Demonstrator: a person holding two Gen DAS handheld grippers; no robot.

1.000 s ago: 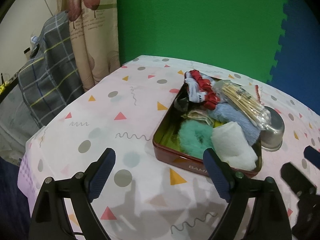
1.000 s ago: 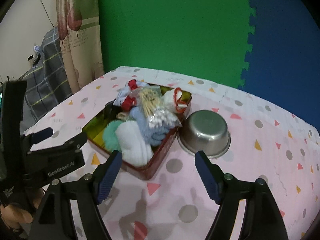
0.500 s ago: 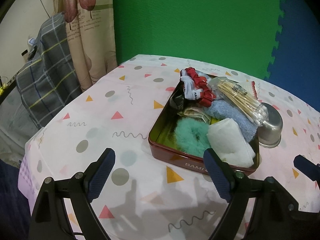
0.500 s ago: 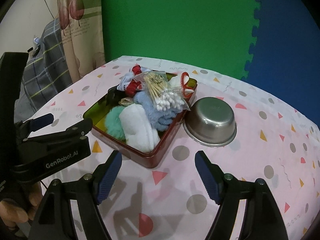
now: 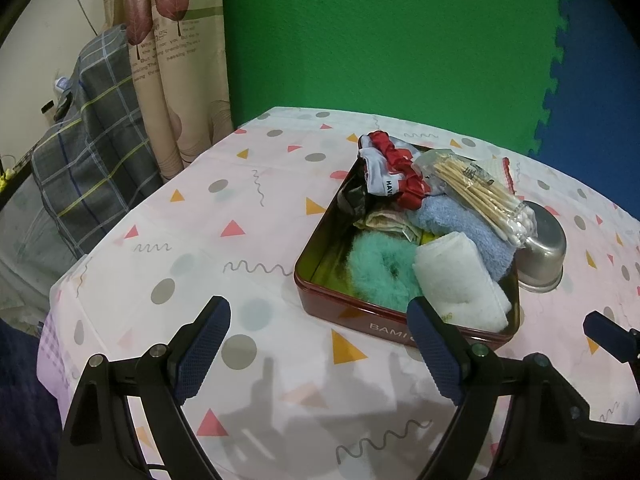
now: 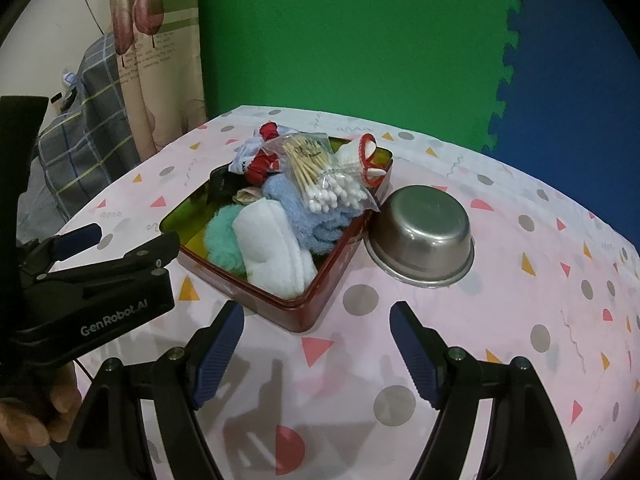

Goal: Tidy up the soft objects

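Both the left tool (image 5: 316,344) and the right tool (image 6: 316,350) hang wide and empty above the surface (image 5: 248,216). Beyond them the soft objects (image 6: 272,248) lie piled in the red tin (image 5: 384,322), beside the steel bowl (image 6: 420,236). This fits either sorting about to begin or items already gathered, so I cannot judge the step.

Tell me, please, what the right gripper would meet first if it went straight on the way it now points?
Probably the near corner of the red tin, which lies just ahead of the open right gripper, midway between its fingers. The steel bowl sits further on and to the right. Depth is uncertain, so it might touch the tablecloth first.
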